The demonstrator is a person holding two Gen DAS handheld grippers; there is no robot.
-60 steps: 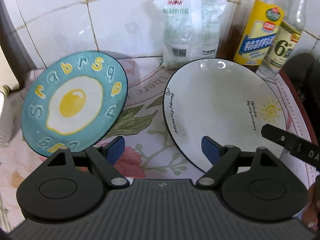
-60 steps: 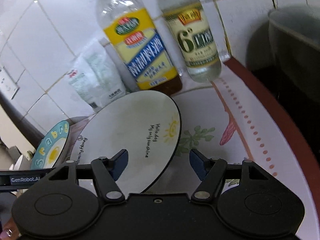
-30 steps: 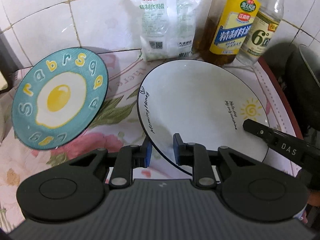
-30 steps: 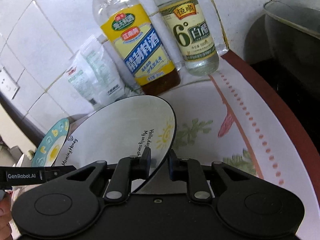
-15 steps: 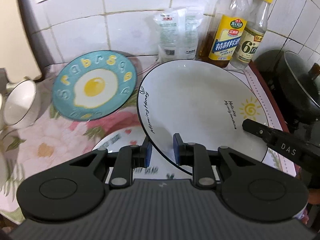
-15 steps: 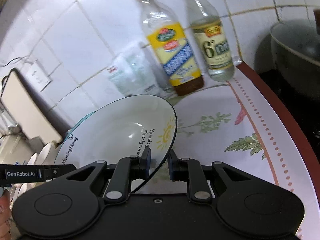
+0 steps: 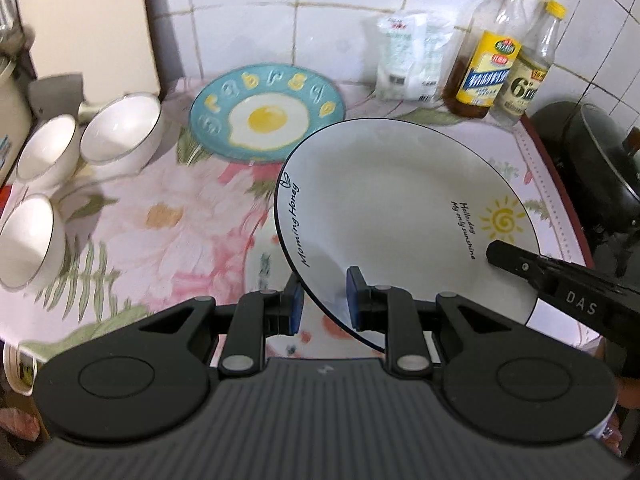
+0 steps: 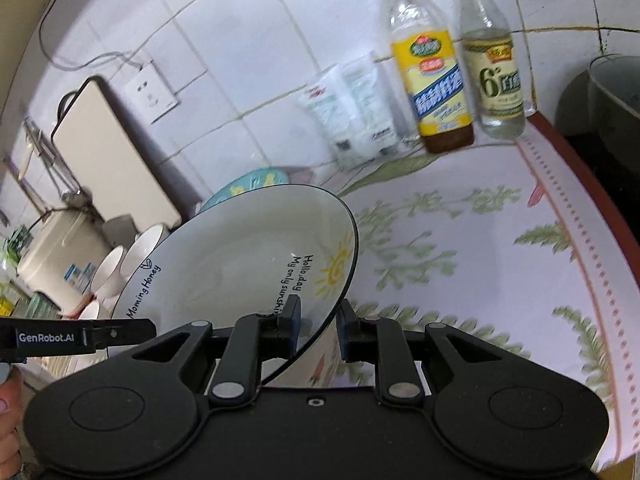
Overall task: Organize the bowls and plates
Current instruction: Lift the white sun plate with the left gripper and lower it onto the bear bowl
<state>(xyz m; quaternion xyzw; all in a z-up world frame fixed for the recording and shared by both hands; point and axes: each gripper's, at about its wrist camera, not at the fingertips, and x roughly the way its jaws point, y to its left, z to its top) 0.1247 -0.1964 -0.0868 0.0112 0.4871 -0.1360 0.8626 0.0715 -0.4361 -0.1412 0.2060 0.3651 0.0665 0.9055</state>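
A large white plate (image 7: 400,200) with a black rim, "Morning Honey" lettering and a yellow sun is held in the air above the flowered tablecloth. My left gripper (image 7: 322,300) is shut on its near rim. My right gripper (image 8: 318,326) is shut on its right rim, and the plate (image 8: 240,264) tilts up to the left in that view. A blue plate (image 7: 266,114) with a fried-egg picture lies flat near the wall. Three white bowls (image 7: 120,132) (image 7: 44,148) (image 7: 28,240) stand at the left. Part of another white plate (image 7: 264,256) lies under the held one.
Two bottles (image 7: 486,60) (image 7: 528,76) and a white bag (image 7: 414,56) stand against the tiled wall. A dark pot (image 7: 592,168) sits at the right past the table edge. A cutting board (image 8: 108,160) leans on the wall and a rice cooker (image 8: 60,256) stands at the far left.
Both grippers closed on the white plate and lifted it up and back from the table. The view has widened, and the bowls and a second white plate have come into sight.
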